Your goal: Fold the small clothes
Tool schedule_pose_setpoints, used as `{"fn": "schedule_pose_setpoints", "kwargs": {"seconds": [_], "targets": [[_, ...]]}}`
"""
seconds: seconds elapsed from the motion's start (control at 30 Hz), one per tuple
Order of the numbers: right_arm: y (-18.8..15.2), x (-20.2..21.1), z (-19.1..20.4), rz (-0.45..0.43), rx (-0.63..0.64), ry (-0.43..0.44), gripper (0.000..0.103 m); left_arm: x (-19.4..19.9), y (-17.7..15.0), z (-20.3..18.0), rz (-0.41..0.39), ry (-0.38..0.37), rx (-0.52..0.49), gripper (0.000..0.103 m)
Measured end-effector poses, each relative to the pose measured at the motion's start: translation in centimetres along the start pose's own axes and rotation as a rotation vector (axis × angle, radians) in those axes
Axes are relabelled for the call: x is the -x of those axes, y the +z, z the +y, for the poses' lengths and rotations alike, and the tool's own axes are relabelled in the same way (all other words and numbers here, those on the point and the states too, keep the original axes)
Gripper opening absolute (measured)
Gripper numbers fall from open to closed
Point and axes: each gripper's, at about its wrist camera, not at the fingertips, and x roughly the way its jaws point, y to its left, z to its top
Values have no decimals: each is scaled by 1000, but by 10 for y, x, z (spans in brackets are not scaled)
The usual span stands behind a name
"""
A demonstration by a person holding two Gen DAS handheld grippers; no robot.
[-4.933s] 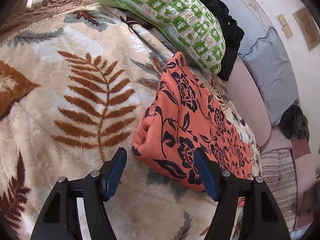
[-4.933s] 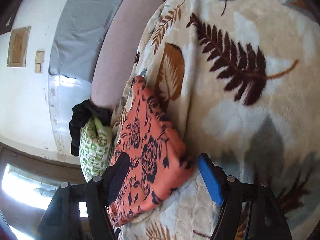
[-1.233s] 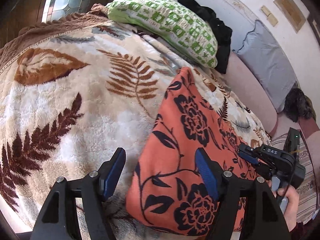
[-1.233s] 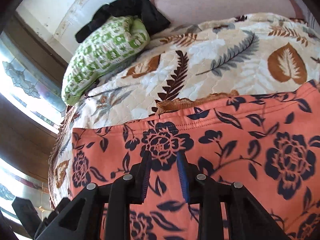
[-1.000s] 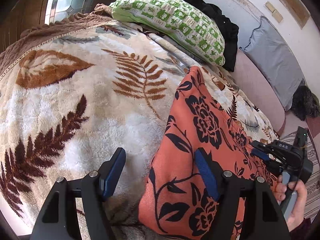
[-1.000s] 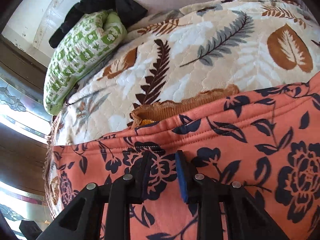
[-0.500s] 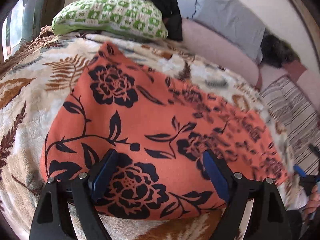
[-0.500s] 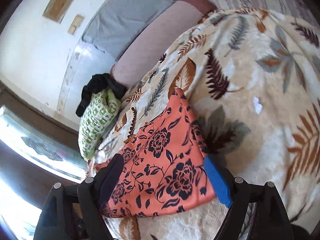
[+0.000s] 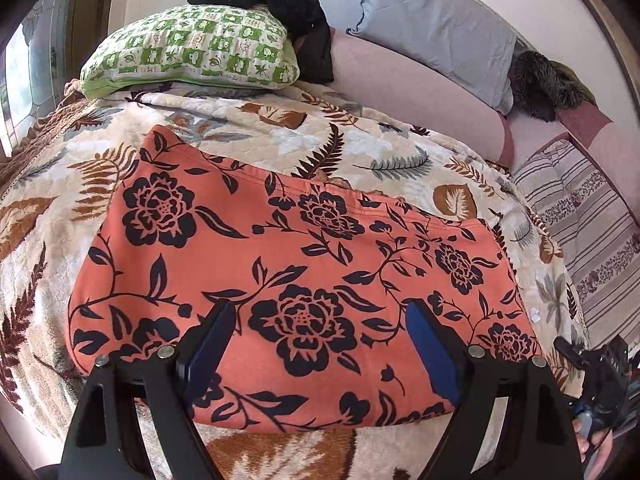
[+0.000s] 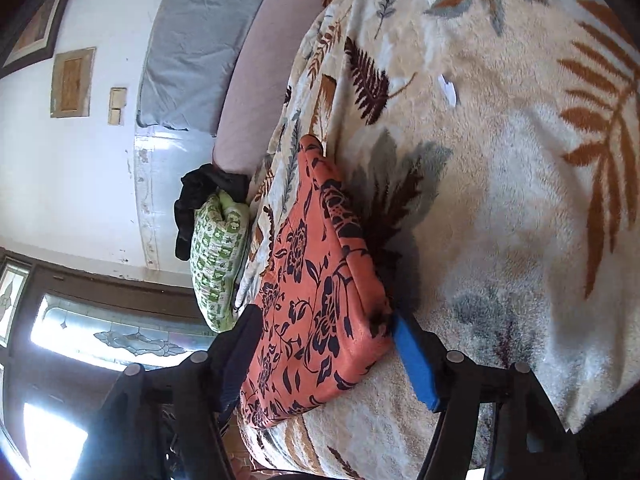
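An orange garment with black flowers [image 9: 304, 264] lies folded flat on the leaf-print blanket [image 9: 360, 148], its long side towards me. My left gripper [image 9: 320, 344] hovers open over its near edge, with nothing between the pads. In the right wrist view the same garment [image 10: 320, 288] shows end-on. My right gripper [image 10: 328, 360] is rolled on its side at that end. Its jaws are closing with the garment's corner between them. The blue pad [image 10: 412, 356] lies at the cloth's edge against the blanket [image 10: 520, 200]. The right gripper [image 9: 580, 356] and a hand [image 9: 596, 440] also show at the left wrist view's lower right.
A green patterned pillow [image 9: 192, 56] with a black cloth [image 9: 304, 12] on it sits at the head of the bed. A grey pillow [image 9: 436, 28] leans on a pink bolster [image 9: 420, 92]. A striped cushion [image 9: 592, 220] lies to the right. A white scrap [image 10: 448, 88] rests on the blanket.
The right gripper let go of the garment, opened, drew back and rolled onto its side at the garment's end. The left gripper swung round to face the garment's long side.
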Motion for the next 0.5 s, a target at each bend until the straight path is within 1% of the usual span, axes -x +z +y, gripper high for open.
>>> {"fn": "schedule_pose_setpoints", "kwargs": {"seconds": [0.1, 0.17, 0.27, 0.33, 0.4, 0.5], "targets": [[-3, -6, 0, 2, 10, -14, 62, -18, 10, -6, 33, 26, 49, 87], [-4, -12, -4, 29, 4, -23, 62, -31, 16, -7, 54, 44, 93, 87], [-6, -21, -16, 66, -24, -46, 62, -52, 26, -12, 89, 49, 142, 87], [-7, -24, -18, 66, -15, -40, 62, -64, 32, -16, 94, 53, 172, 87], [-5, -27, -16, 55, 3, -32, 62, -78, 38, -22, 106, 68, 174, 87], [-1, -29, -15, 32, 4, -3, 62, -97, 44, -35, 112, 103, 126, 87]]}}
